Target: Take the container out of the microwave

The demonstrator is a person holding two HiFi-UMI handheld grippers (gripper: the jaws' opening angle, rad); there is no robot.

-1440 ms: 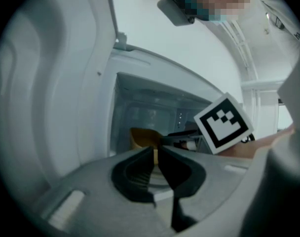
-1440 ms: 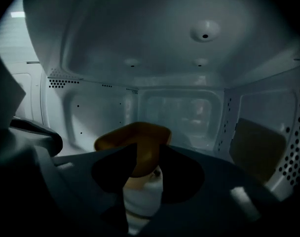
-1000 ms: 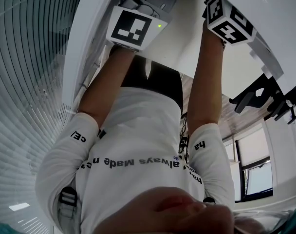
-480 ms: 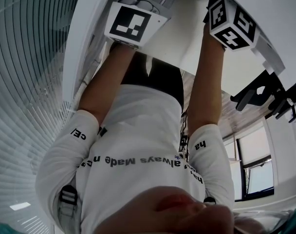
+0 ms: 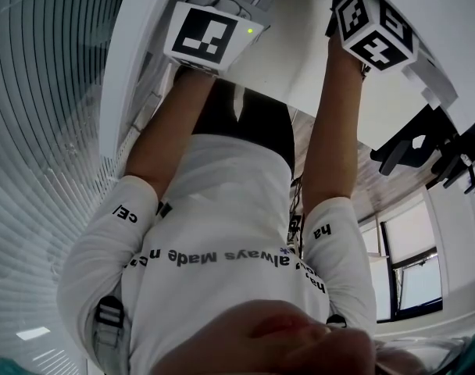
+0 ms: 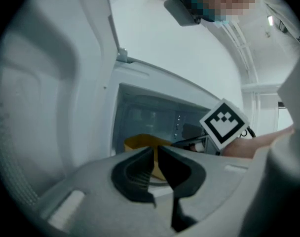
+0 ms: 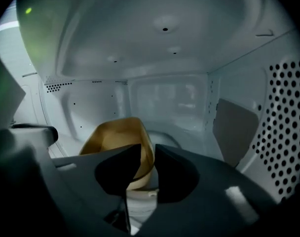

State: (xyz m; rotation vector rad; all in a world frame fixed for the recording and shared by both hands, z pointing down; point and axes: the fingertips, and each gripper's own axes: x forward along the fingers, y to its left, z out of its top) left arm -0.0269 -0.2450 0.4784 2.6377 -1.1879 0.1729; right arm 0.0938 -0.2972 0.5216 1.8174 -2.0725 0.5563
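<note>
A tan, open-topped container [image 7: 115,139] sits inside the white microwave cavity [image 7: 169,98]. My right gripper [image 7: 147,161] reaches in and is shut on the container's right wall, one jaw inside and one outside. Its jaws have just been opening a little, with that wall still between them. My left gripper [image 6: 156,168] hangs outside the microwave opening, shut with nothing in it. Past it I see the container [image 6: 139,143] and the right gripper's marker cube [image 6: 224,123]. The head view shows only the two marker cubes [image 5: 208,36] [image 5: 376,28], not the jaws.
The perforated right wall [image 7: 283,132] of the cavity stands close to my right gripper. A wide white panel [image 6: 51,107] fills the left of the left gripper view. The head view shows a person's white shirt [image 5: 222,233], both forearms and window blinds [image 5: 42,131].
In the head view the right gripper's marker cube has shifted slightly up and to the right and turned a little. The left cube has barely moved.
</note>
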